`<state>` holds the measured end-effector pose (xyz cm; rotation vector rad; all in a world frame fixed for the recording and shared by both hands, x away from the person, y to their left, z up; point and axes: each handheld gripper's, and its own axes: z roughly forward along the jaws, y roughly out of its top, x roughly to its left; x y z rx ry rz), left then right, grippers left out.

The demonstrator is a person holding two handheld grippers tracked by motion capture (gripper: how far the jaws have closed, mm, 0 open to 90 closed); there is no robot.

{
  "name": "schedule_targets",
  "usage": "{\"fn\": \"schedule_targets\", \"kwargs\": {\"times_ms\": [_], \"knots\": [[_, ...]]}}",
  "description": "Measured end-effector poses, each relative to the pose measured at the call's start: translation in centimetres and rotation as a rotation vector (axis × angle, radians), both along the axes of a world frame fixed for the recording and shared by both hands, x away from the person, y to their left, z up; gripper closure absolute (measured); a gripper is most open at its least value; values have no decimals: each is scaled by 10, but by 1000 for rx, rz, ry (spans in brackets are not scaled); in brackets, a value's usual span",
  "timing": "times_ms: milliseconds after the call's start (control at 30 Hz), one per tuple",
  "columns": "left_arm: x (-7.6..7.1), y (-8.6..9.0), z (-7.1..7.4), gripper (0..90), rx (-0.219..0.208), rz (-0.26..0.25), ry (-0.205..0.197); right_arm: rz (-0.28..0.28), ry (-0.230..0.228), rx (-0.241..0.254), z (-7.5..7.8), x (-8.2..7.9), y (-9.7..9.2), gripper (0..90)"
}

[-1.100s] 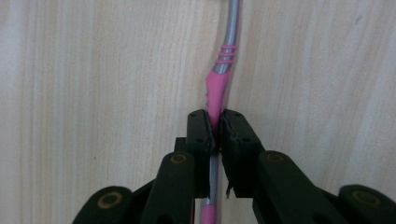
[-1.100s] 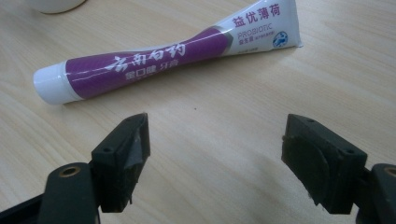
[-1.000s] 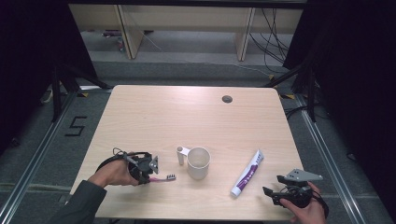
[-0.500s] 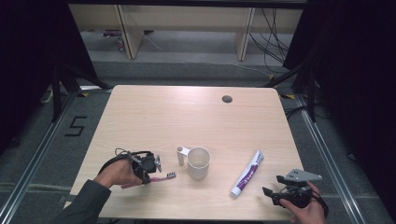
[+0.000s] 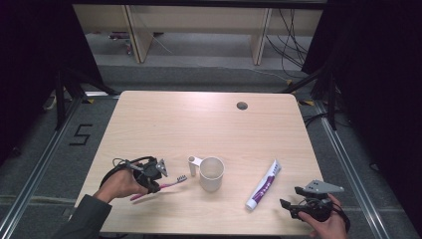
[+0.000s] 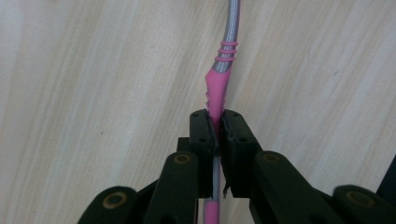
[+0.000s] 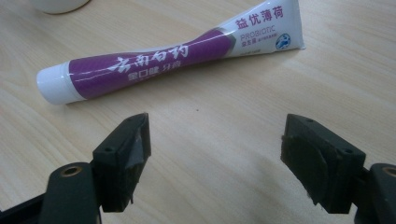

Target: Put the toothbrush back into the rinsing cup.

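- Table (image 5: 164,119): pale wood, carrying every working item near the person's edge.
- Mug (image 5: 211,174): white, upright, handle toward the left gripper, standing between the toothbrush and the toothpaste tube.
- Toothpaste tube (image 5: 263,184): purple and white, lying flat, cap toward the person, just beyond the right gripper (image 5: 291,208), whose jaws stand wide apart and hold nothing.
- Toothbrush (image 5: 160,188): pink handle, grey neck, bristle head pointing at the mug – lying low at the table, clamped by the left gripper (image 5: 155,181), jaws closed tight on the pink grip.
- Step in hand (judged): lifting the toothbrush. Keep the clamp firm and raise straight up, so the thin handle does not swivel between the jaws; clear the mug handle before turning.
- View comparison: the left gripper view confirms the pinch on the toothbrush (image 6: 215,98) – the high view leaves it ambiguous. The right gripper view resolves the printed label on the toothpaste tube (image 7: 168,60).
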<state>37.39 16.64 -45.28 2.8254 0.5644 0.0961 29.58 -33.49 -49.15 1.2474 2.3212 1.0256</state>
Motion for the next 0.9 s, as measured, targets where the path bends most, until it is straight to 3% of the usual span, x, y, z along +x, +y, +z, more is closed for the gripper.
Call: {"fn": "schedule_targets", "kwargs": {"times_ms": [67,100,167,200,233,300,333,367,400,467,500,567,633,667,700,733,800,900], "knots": [[-2,3,7,832,-48,26,-25,-13,22,23,0,-1,1,247],[-2,3,7,832,-48,26,-25,-17,25,24,0,-1,1,247],[-2,9,17,832,-102,34,-72,-17,15,21,0,-1,0,248],[-2,9,17,832,-102,34,-72,-17,15,21,0,-1,0,248],[-4,12,21,832,-157,64,-99,-18,24,25,1,-1,0,248],[-6,15,25,832,-191,92,-135,-18,24,25,1,-1,0,247],[-6,16,26,832,-224,112,-151,-17,25,25,0,-1,0,247],[-6,16,26,832,-224,112,-151,-17,25,25,0,-1,0,247],[-7,17,27,832,-252,128,-156,-14,21,23,0,-1,0,248],[-8,20,29,832,-297,150,-197,-19,9,24,0,-1,-1,248],[-9,21,28,832,-354,176,-216,-19,10,24,0,-1,-1,248],[-9,22,28,832,-368,189,-231,-14,15,26,0,0,-1,248],[-9,23,27,832,-434,231,-270,-16,15,26,0,0,-1,248],[-9,23,27,832,-434,231,-270,-16,19,28,0,0,0,248],[-10,24,28,832,-476,247,-303,-20,30,34,0,-1,0,248],[-10,24,27,832,-505,265,-312,-20,10,29,0,0,-1,248],[-10,25,27,832,-570,297,-341,-20,19,27,0,0,-1,248],[-10,27,26,832,-623,323,-361,-18,14,26,0,0,-1,248]]}}
